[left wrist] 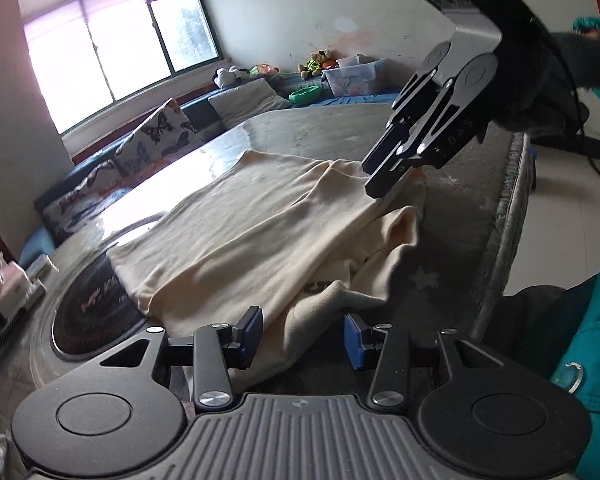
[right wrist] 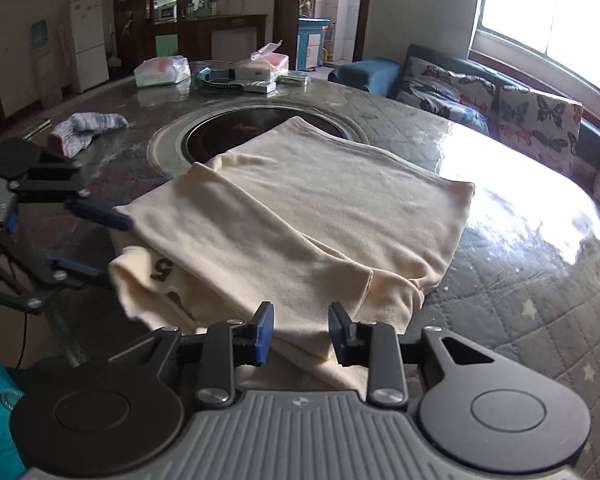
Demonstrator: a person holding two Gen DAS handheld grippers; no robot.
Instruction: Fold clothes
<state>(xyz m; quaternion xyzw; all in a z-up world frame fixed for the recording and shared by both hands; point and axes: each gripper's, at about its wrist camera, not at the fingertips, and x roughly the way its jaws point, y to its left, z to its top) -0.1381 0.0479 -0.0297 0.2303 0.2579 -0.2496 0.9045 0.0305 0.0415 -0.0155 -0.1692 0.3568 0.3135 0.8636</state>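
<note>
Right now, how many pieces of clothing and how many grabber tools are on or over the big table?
Cream cotton shirt, folded: 1
Grey-and-pink knitted sock: 1
Black two-finger grippers with blue pads, left gripper and right gripper: 2
Total: 4

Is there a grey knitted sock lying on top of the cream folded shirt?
No, the grey knitted sock lies on the table beyond the cream folded shirt, apart from it.
</note>
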